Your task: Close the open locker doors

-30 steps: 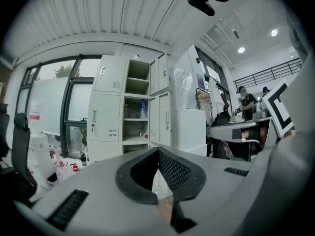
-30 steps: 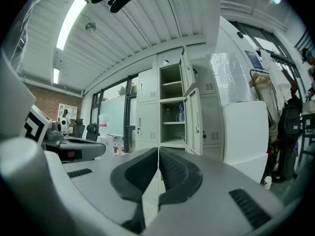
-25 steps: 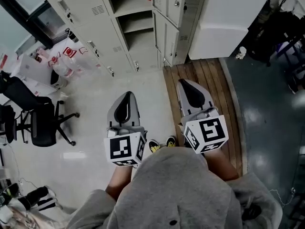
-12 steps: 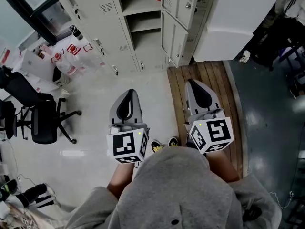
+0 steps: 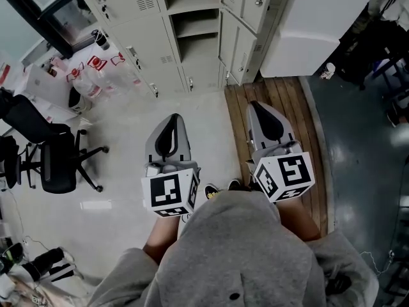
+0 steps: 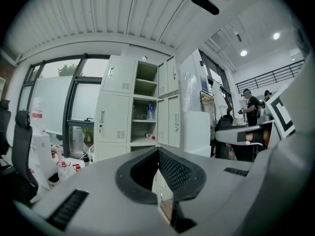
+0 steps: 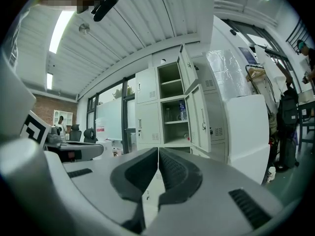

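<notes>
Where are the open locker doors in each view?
Head view: open locker doors at the top, right of centre.
Left gripper view: the doors at centre, mid-height.
Right gripper view: the doors right of centre, mid-height.
Shared landmark: the white cabinet immediately right of them.

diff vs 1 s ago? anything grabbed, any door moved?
Both hand-held grippers, left hand-held gripper and right hand-held gripper, have edged slightly towards the lockers as the person steps closer; the head view has shifted a little with them. Nothing was taken hold of or let go. Unchanged: both are shut and empty, the locker doors are open, and the office chair is in place.
</notes>
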Motion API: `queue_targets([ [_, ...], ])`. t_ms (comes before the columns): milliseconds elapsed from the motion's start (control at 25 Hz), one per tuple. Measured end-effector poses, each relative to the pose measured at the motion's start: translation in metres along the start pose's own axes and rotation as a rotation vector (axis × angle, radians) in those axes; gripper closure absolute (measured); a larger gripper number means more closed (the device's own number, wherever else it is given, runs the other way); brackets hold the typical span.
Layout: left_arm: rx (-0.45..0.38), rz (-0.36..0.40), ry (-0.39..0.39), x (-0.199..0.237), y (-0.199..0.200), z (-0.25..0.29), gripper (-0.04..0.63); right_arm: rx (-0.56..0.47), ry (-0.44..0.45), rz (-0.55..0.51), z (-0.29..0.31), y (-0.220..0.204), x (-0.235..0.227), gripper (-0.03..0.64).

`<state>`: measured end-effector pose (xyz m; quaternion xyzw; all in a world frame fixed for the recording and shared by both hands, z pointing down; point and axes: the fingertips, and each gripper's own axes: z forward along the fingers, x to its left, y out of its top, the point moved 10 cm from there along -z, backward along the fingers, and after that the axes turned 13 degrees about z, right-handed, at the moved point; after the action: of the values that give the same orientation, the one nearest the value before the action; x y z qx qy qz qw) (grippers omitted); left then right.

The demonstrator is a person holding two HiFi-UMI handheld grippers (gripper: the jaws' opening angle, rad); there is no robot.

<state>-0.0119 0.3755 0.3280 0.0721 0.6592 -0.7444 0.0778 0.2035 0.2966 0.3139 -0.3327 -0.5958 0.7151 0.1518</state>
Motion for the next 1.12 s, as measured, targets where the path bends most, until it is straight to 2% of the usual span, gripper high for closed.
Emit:
queue_targets([
  [600,-0.003,-0.011,-0.013,0.018,-0.008,-0.012,0.586,0.012,0.001,-0.018,0.008,-0.011,0.024,0.589],
  [1120,-0.02,-0.026,-0.035,0.019,-0.008,-0.014,0.586,0.003,-0.012,-0.036,0.003,-0.013,0.025,0.589],
])
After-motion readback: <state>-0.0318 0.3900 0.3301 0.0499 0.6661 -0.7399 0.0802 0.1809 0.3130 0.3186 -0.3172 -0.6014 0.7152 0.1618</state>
